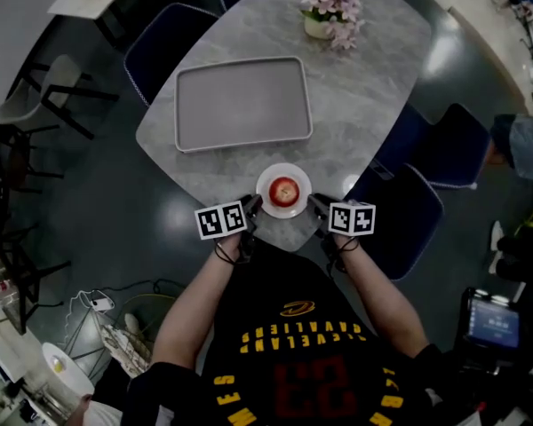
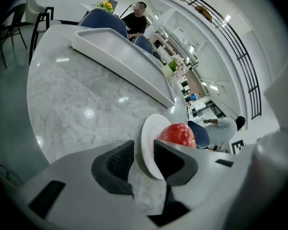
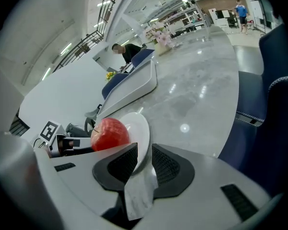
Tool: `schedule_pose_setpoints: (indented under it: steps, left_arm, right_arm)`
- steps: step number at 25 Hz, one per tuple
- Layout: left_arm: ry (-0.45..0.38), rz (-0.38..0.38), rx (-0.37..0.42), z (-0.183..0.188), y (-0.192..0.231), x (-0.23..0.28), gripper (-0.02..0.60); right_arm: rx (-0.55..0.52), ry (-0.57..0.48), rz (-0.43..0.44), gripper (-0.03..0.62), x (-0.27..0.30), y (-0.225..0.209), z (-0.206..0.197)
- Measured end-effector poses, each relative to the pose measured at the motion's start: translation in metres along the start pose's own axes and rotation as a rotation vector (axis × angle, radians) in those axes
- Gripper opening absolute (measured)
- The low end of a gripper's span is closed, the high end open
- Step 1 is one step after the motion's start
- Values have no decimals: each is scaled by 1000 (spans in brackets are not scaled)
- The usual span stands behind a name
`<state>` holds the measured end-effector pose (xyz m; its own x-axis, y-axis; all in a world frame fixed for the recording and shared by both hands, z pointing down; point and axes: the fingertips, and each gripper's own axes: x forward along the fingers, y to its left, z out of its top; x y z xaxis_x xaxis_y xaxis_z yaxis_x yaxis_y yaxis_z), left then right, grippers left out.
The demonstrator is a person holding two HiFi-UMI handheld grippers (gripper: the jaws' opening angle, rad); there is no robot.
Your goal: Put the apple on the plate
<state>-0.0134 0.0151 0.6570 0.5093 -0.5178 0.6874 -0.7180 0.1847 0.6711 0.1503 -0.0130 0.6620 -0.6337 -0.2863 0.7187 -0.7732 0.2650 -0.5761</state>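
The red apple point(image 1: 284, 190) sits in the middle of the small white plate point(image 1: 285, 211). The left tongs point(image 2: 144, 152) are pinching the plate's left rim between their dark pads, and the right tongs point(image 3: 143, 159) are pinching the opposite rim, so the plate is gripped from both sides. The plate lies over the near edge of the grey marbled worktop point(image 1: 364, 105). Just beyond the plate lies a pale rectangular tray point(image 1: 242, 105), and farther beyond the plate, past the tray's right corner, stands a pot of pink flowers point(image 1: 331, 11). To the plate's right stands a blue chair point(image 1: 400, 211).
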Motion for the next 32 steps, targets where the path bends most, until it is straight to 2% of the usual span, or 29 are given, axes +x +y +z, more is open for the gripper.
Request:
schedule_pose_setpoints:
  steps: [6,12,23,25,27,32]
  left_arm:
    - [64,-6,-17,4,1,20,129]
    - [74,-11,-45,1,3,11,129]
    - [105,-30,-45,-6,-2,11,127]
    - [109,-28,-41,-6,-1,12,117]
    - [110,-30,-52,-6,0,11,116]
    - [107,1,-80,-4,8,10,44]
  right_arm:
    - [60,44,4,97,15,-13,6]
    - [119,41,30,97,10,-4,-1]
    - [142,66,75,95,11,7,-10]
    - [138,78,75,94,13,8,-12]
    - [148,83,74,52,14,10,-13]
    - [163,90,75,51,16,13,-13]
